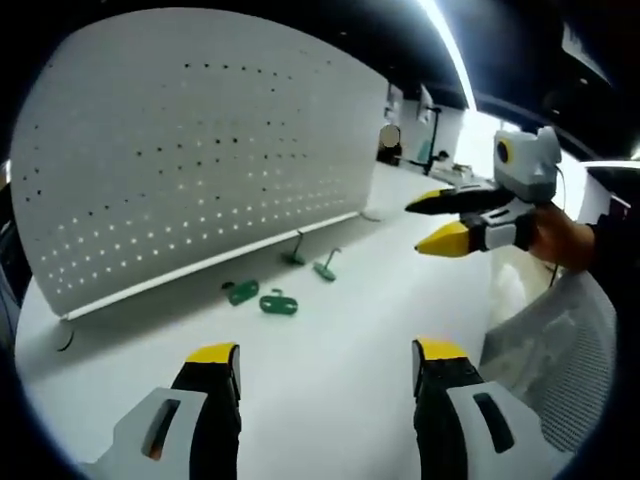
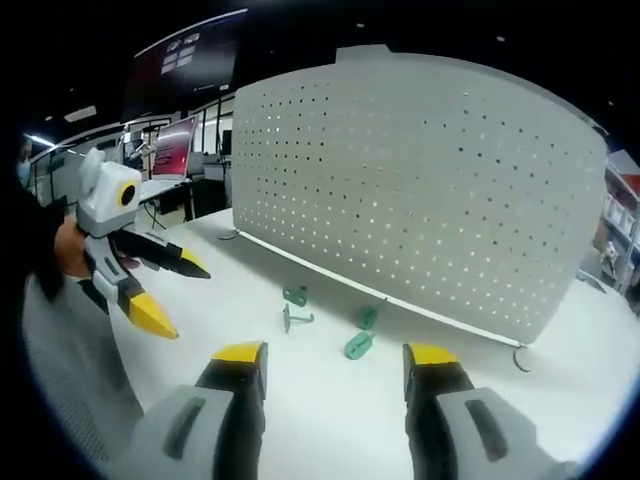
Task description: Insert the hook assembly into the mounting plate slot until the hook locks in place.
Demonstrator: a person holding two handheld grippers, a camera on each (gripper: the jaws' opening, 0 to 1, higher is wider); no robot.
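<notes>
On the worktop: four small green hook parts lie loose in front of a white pegboard, none of them in a hole.
Worktop (image 1: 340, 350): white, plain, carrying board and parts.
Pegboard (image 1: 200, 140): stands upright on the worktop, rows of small holes across it, a pale rail along its foot – seen too in the right gripper view (image 2: 420, 190).
Hooks: in the left gripper view two upright wire-like hooks (image 1: 297, 250) and (image 1: 326, 265) sit near the rail; two flatter green pieces (image 1: 242, 291) and (image 1: 279, 302) lie just in front of them, close together but apart.
Same parts, right gripper view: one (image 2: 295, 295) nearest the rail, one with a stem (image 2: 296, 319), two more (image 2: 368, 317) and (image 2: 358, 345) to the side.
Left tongs (image 1: 326, 365): jaws spread wide, nothing between them, yellow tips above bare worktop, well short of the hooks; also seen in the right gripper view (image 2: 170, 295), gripped by a hand (image 2: 70, 250).
Right tongs (image 2: 335, 365): jaws likewise wide and empty; in the left gripper view (image 1: 448, 220) they hang in the air beside the pegboard's end – held by a hand (image 1: 560, 238).
</notes>
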